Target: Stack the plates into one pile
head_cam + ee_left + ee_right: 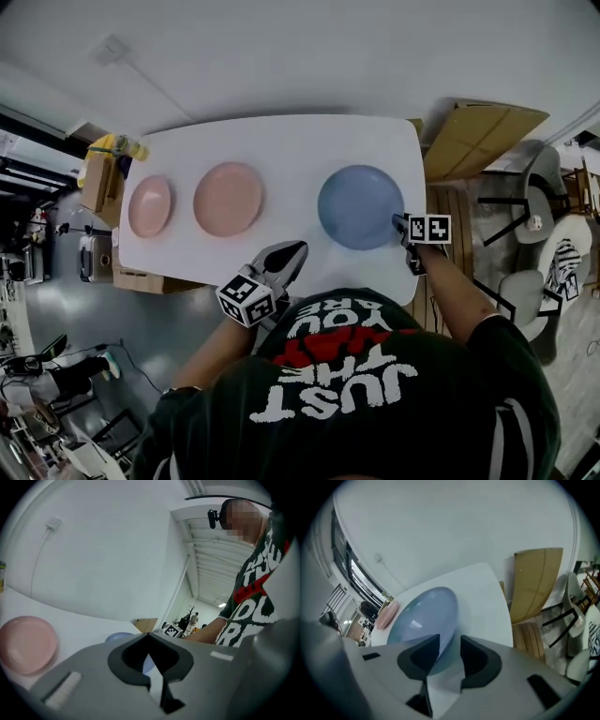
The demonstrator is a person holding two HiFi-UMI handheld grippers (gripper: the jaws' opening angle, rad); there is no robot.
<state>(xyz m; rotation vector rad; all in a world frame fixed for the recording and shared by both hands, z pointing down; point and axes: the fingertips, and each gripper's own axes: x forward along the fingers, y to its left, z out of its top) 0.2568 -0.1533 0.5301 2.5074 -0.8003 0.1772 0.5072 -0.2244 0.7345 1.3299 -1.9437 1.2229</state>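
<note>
Three plates lie in a row on the white table (281,141): a small pink plate (150,206) at the left, a larger pink plate (229,198) beside it, and a blue plate (361,206) at the right. My right gripper (401,225) is at the blue plate's right rim. In the right gripper view its jaws (450,644) stand apart and open, with the blue plate's (424,616) near rim reaching into the gap. My left gripper (292,251) hovers by the table's front edge, shut on nothing (147,637), with the pink plate (26,644) to its left.
A cardboard box (478,136) leans beside the table's right end, with chairs (534,206) further right. Another box with a yellow object (98,178) stands at the left end. The person's torso covers the front edge.
</note>
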